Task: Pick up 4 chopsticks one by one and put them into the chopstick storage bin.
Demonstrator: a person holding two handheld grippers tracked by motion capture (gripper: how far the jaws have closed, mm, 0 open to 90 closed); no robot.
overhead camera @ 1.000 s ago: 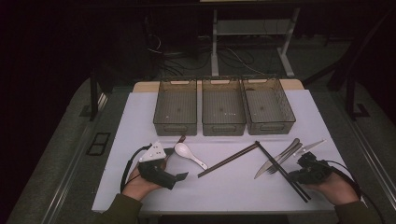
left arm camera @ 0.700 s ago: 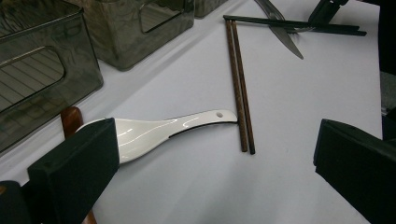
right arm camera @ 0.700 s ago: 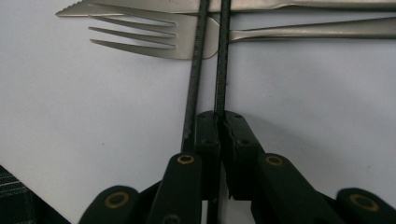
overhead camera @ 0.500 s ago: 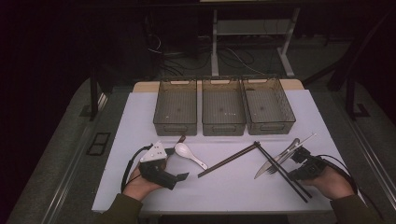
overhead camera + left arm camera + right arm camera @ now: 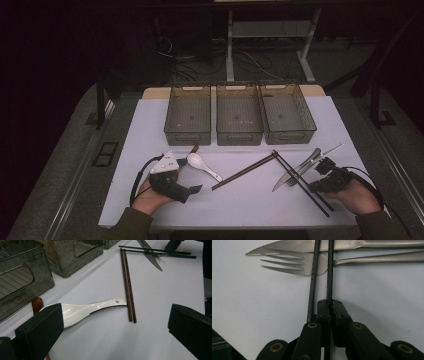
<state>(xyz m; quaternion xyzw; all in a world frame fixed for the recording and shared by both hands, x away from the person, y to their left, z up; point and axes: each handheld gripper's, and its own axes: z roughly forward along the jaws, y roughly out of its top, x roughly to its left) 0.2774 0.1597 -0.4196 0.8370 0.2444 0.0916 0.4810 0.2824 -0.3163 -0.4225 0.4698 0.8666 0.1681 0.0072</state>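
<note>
My right gripper (image 5: 330,307) is shut on one black chopstick (image 5: 329,270) low on the white table. Its twin (image 5: 313,277) runs free along the left jaw. Both cross over a steel fork (image 5: 292,263) and a knife (image 5: 337,245). From above, the right gripper (image 5: 316,188) sits at the near right on the black chopsticks (image 5: 295,175). My left gripper (image 5: 190,175) rests open at the near left. A white spoon (image 5: 82,311) lies just ahead of the left gripper (image 5: 115,335), its bowl behind the left jaw. A pair of brown chopsticks (image 5: 128,287) lies past the spoon's handle.
Three clear plastic bins (image 5: 188,115), (image 5: 239,115), (image 5: 287,112) stand in a row at the back of the white mat (image 5: 150,130). A brown-handled utensil (image 5: 37,305) lies under the spoon's bowl. The knife and fork (image 5: 300,170) lie to the left of the right gripper.
</note>
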